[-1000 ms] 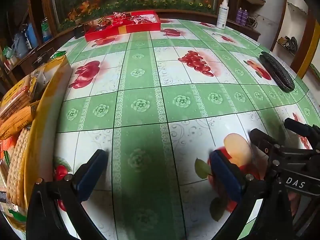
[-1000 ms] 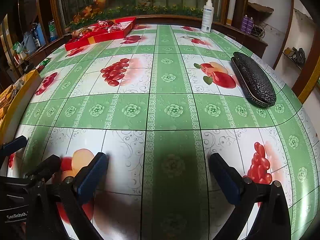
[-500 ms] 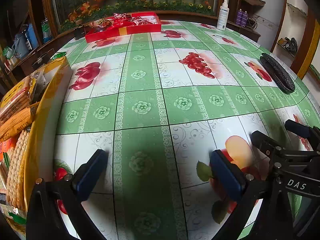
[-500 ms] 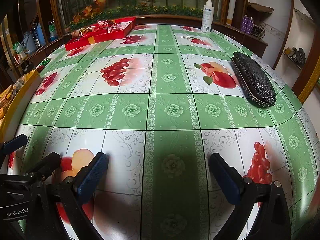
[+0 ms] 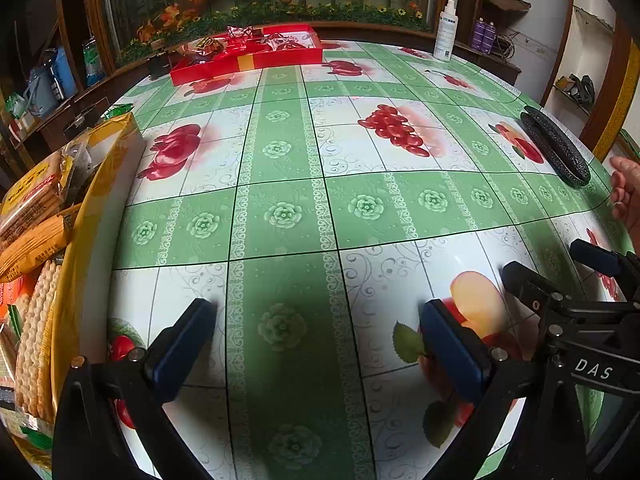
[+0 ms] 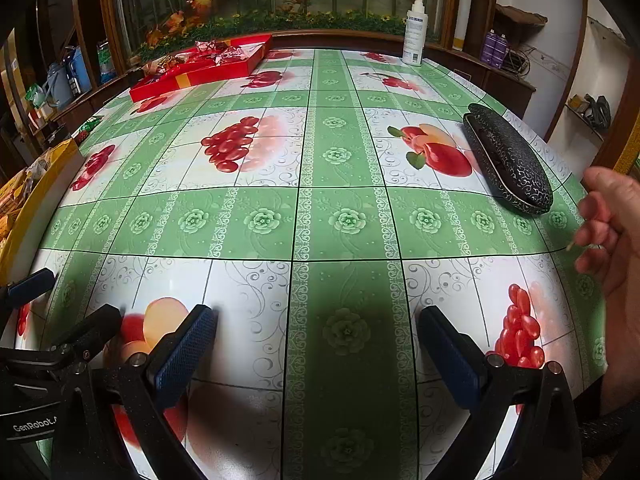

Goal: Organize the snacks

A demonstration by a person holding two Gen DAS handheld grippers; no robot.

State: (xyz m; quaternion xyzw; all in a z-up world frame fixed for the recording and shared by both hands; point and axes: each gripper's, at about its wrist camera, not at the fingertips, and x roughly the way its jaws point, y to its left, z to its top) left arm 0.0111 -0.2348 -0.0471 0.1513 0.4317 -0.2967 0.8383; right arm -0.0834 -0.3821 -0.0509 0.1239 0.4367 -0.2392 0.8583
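**Both grippers wide over the cloth, snacks off to the left**

The left gripper (image 5: 316,344) hovered low over the table (image 5: 280,216), its blue-padded fingers (image 5: 180,344) spread wide with nothing between them. The right gripper (image 6: 316,344) sat just beside it, likewise spread wide and empty; its black frame showed at the right edge of the left wrist view, and the left one's frame showed at the lower left of the right wrist view.

The snacks (image 5: 32,236), packets of biscuits and crackers in clear and orange wrappers, lay in a yellow box (image 5: 80,240) at the table's left edge, near the left gripper's outer finger but not touching it. In the right wrist view only a corner of that box (image 6: 40,184) appeared. A red tray (image 5: 248,60) with wrapped sweets in it stood at the far side of the table, well apart from both grippers.

A black case (image 6: 508,160) lay shut near the right edge. A bare hand (image 6: 612,232) reached in from the right, fingers curled, pinching something thin and pale that was too small to tell. A white bottle (image 6: 414,32) stood upright at the far right corner.
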